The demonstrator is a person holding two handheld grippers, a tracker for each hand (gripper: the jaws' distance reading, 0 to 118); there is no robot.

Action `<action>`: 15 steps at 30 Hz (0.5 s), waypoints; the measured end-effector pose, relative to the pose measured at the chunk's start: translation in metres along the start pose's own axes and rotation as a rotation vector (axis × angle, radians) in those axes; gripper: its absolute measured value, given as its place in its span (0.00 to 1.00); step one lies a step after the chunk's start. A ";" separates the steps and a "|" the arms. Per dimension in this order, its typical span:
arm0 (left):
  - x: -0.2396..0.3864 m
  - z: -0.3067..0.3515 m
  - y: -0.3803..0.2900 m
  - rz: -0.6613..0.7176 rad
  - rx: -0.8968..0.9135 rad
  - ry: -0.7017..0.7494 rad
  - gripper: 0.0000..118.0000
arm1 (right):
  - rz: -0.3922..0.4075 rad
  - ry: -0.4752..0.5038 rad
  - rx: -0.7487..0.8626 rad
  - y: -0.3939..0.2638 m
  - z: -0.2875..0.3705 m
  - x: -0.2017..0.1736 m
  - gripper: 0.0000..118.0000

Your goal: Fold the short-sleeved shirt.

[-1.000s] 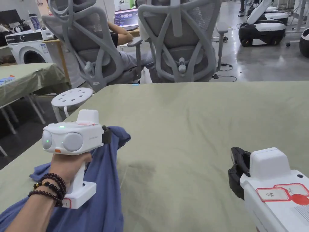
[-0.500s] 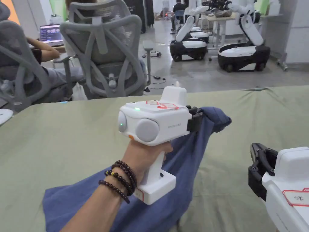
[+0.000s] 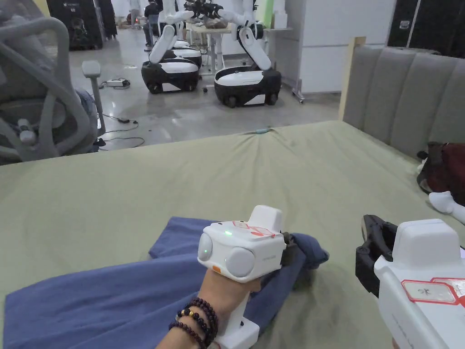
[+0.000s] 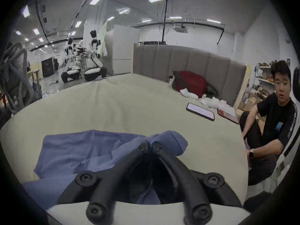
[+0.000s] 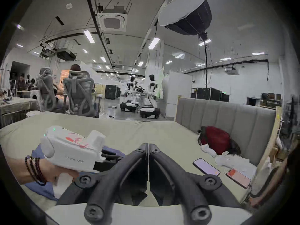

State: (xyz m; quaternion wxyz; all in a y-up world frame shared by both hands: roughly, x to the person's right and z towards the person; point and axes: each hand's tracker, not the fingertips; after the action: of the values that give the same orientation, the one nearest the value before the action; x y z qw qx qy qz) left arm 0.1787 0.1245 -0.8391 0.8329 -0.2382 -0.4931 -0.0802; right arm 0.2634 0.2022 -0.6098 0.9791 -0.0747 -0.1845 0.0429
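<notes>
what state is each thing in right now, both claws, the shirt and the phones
left claw: shut on the blue shirt, low over the bed
right claw: shut, nothing between its jaws
blue shirt: crumpled, not folded, one end pinched and bunched
bed sheet: spread out, lightly creased
phone: lying flat, screen lit
second phone: lying flat near the bed's edge, screen lit
</notes>
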 end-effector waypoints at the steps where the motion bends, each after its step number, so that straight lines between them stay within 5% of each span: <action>1: 0.001 0.003 0.002 0.010 0.007 0.010 0.07 | -0.004 0.001 0.000 0.000 0.000 0.000 0.02; 2: 0.001 0.008 0.005 0.012 0.006 0.015 0.20 | -0.009 0.003 0.001 0.000 0.001 0.000 0.02; 4: 0.003 0.021 0.015 -0.007 0.038 0.047 0.84 | -0.012 0.006 0.005 0.003 0.003 -0.003 0.02; 5: 0.003 0.032 0.020 -0.023 0.075 0.066 1.00 | -0.014 0.007 0.007 0.004 0.004 -0.005 0.02; 11: -0.002 0.132 0.017 0.024 0.196 0.195 0.82 | -0.009 0.058 0.027 0.010 0.010 -0.022 0.02; 15: -0.031 0.187 -0.020 0.051 0.241 0.350 0.12 | -0.002 0.122 0.011 0.004 0.010 -0.040 0.02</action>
State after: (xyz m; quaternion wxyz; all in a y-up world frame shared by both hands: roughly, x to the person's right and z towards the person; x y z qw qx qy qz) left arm 0.0098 0.1931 -0.7850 0.9300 -0.1317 -0.3409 -0.0399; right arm 0.2222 0.2031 -0.6152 0.9889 -0.0714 -0.1243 0.0384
